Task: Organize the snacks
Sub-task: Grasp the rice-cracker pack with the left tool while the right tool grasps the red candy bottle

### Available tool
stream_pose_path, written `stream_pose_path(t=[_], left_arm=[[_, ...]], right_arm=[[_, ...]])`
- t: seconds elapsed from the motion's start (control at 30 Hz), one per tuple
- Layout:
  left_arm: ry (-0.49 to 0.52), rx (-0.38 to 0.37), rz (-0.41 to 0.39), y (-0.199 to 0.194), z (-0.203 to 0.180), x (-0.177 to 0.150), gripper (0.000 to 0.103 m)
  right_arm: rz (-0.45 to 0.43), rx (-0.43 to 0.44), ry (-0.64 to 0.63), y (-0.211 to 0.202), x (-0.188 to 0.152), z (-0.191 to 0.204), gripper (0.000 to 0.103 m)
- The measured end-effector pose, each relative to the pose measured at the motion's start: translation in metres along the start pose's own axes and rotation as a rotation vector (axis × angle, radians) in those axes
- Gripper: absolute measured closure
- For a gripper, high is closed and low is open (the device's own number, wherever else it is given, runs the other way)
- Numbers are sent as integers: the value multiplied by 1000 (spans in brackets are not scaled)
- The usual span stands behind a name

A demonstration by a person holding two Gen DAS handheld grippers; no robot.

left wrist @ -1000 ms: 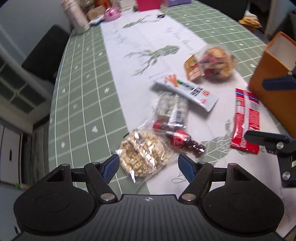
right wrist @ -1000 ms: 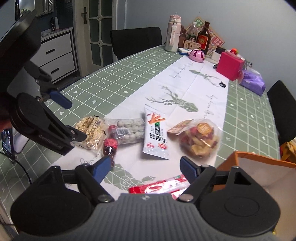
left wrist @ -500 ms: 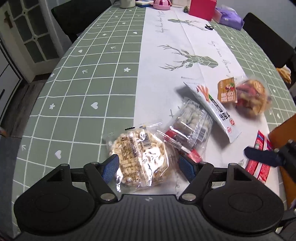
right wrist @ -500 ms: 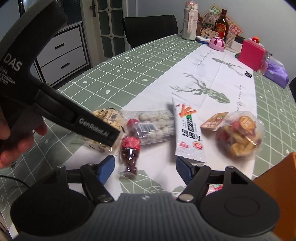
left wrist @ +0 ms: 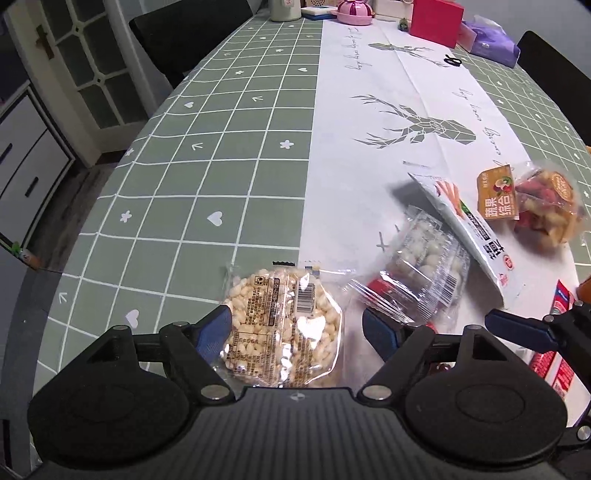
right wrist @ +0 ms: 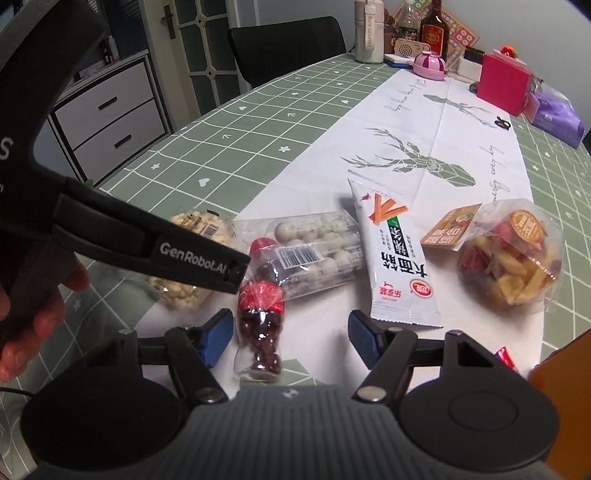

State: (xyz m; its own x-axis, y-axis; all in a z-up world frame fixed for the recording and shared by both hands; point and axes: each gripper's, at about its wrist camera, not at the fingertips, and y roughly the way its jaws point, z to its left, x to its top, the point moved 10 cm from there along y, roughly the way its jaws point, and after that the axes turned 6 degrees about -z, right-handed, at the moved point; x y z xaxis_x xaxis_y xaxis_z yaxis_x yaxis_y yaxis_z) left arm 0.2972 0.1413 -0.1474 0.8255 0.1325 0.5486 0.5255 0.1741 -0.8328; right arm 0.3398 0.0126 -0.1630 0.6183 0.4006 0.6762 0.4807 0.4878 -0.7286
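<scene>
My left gripper (left wrist: 297, 328) is open, its blue fingers on either side of a clear pack of puffed rice cake (left wrist: 284, 325), also seen behind the left gripper's body in the right wrist view (right wrist: 192, 225). My right gripper (right wrist: 291, 338) is open above a small cola-bottle pack of dark candies (right wrist: 260, 317). Beside them lie a clear pack of white balls (right wrist: 317, 243), a white snack stick packet (right wrist: 397, 258), a bag of mixed fruit chips (right wrist: 513, 254) and a red wrapper (left wrist: 554, 365).
An orange container (right wrist: 565, 398) stands at the right edge. At the far end of the green checked table (left wrist: 221, 147) are a red box (right wrist: 504, 85), a purple bag (right wrist: 557, 118), a pink pot (right wrist: 430, 64), bottles and a tumbler (right wrist: 367, 31). Black chairs stand around.
My left gripper has lowered and moved forward so the rice cake pack now lies between its fingers. My right gripper has moved left and down over the cola-bottle candy pack.
</scene>
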Motion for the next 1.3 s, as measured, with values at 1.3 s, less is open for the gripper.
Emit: stream_pose_path(t=[1.3], left_arm=[[267,30,47,-7,-8,-29,13]], right_arm=[[62,16,-36,-17,-32,9,74]])
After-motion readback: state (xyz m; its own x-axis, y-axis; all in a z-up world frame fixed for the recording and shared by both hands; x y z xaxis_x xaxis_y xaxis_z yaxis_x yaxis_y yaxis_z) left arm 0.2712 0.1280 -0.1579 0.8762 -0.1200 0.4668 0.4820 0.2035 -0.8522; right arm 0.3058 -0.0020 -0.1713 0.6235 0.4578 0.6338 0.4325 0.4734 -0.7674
